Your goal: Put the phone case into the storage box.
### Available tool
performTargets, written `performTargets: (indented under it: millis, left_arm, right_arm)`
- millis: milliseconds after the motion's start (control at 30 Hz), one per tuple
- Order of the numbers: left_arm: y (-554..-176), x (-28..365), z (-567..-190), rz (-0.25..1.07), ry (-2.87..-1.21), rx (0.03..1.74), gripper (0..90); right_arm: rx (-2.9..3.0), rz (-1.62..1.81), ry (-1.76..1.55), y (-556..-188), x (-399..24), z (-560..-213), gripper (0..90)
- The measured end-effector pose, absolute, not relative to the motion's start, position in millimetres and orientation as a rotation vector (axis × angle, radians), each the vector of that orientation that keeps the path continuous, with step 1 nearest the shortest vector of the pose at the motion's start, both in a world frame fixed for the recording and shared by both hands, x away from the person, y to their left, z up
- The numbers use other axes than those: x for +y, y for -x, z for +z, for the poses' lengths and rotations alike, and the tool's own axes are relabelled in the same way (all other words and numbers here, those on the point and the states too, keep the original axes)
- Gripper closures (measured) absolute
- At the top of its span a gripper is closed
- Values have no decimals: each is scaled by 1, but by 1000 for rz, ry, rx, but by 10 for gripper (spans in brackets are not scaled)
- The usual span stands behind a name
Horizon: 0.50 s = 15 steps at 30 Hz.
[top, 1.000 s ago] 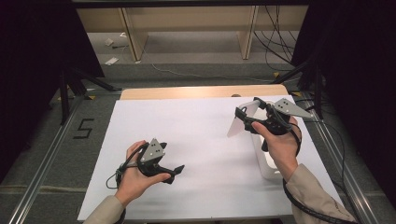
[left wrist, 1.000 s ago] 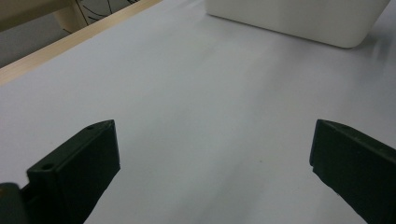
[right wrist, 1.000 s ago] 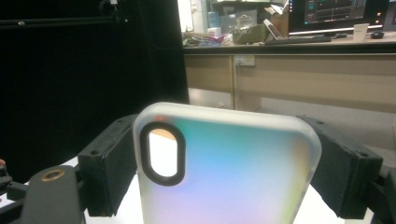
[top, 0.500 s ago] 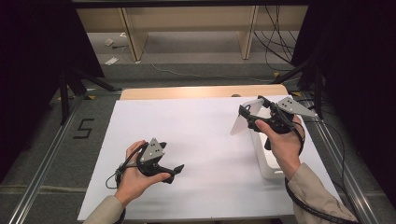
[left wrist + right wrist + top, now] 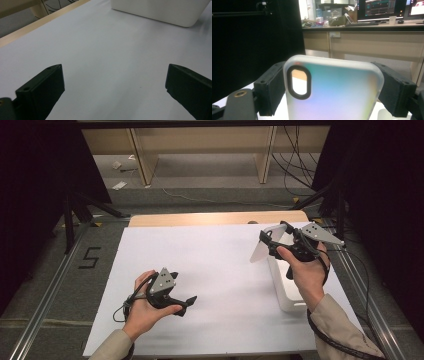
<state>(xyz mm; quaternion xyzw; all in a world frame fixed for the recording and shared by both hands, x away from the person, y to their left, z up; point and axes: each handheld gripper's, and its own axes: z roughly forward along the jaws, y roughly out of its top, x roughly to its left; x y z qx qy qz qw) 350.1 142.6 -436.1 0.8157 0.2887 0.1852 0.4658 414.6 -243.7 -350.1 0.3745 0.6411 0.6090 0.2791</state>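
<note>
A translucent phone case (image 5: pixel 260 249) with an oval camera cut-out hangs in the air over the right side of the white sheet (image 5: pixel 210 265). My right gripper (image 5: pixel 268 243) is shut on it, one pad on each long edge. In the right gripper view the case (image 5: pixel 337 95) stands upright between the two black pads (image 5: pixel 268 90). Below that hand a white box (image 5: pixel 286 290) lies on the sheet. My left gripper (image 5: pixel 186 302) rests low on the sheet at the front left, held in a hand. Its jaws stand wide open with nothing between them (image 5: pixel 112 87), pointing toward the white box (image 5: pixel 160 11).
The table's wooden far edge (image 5: pixel 215 218) shows beyond the sheet. Metal rails (image 5: pixel 47 310) run along both sides of the table. Black curtains flank the scene. Wooden desks and cables stand on the floor beyond.
The right hand has drifted slightly to the right with the case still in the gripper. The left hand and its gripper have stayed put.
</note>
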Motion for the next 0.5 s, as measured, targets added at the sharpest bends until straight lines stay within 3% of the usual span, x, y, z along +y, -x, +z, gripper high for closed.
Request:
performTargets:
  millis: [500]
  left_arm:
    - [-350,144,-436,455,-2001,712,18]
  right_arm:
    - [1689,1621,-1020,-416,-252,-348,182]
